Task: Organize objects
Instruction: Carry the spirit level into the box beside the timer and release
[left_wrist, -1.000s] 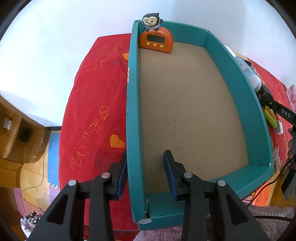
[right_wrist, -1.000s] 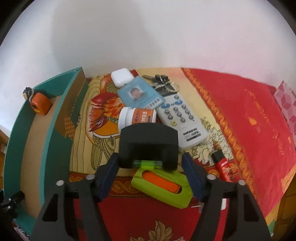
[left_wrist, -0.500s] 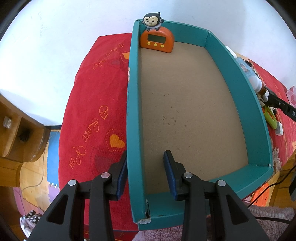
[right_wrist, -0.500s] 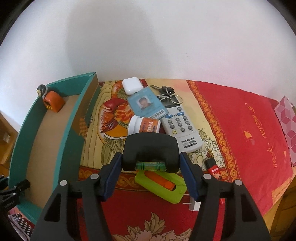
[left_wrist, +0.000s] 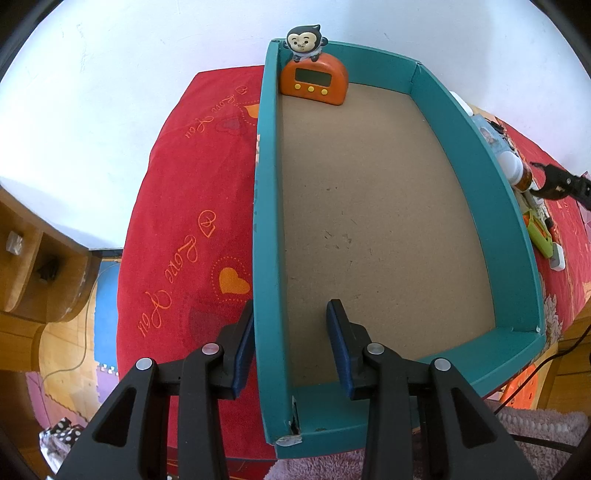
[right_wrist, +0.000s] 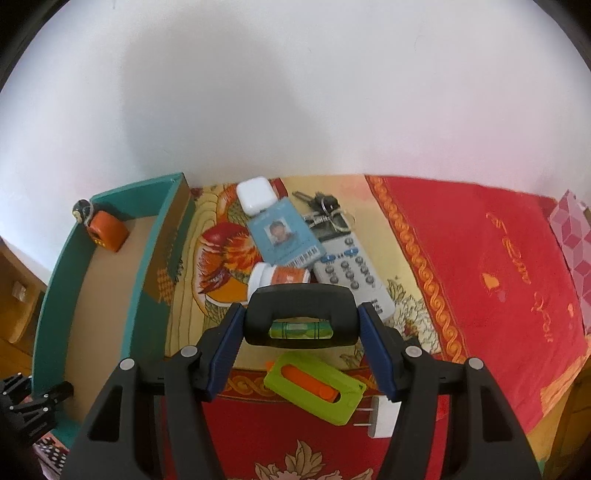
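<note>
The left tongs (left_wrist: 290, 336) are clamped on the near side wall of the teal tray (left_wrist: 480, 192), where an orange timer (left_wrist: 314, 83) sits in the far corner. The right tongs (right_wrist: 301, 345) grip a black level tool (right_wrist: 301, 301) above the red-clothed desk (right_wrist: 491, 266).

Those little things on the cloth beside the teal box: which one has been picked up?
The black level with the green vial, clamped in the right gripper. The pill bottle, remote and green cutter lie on the cloth.
</note>
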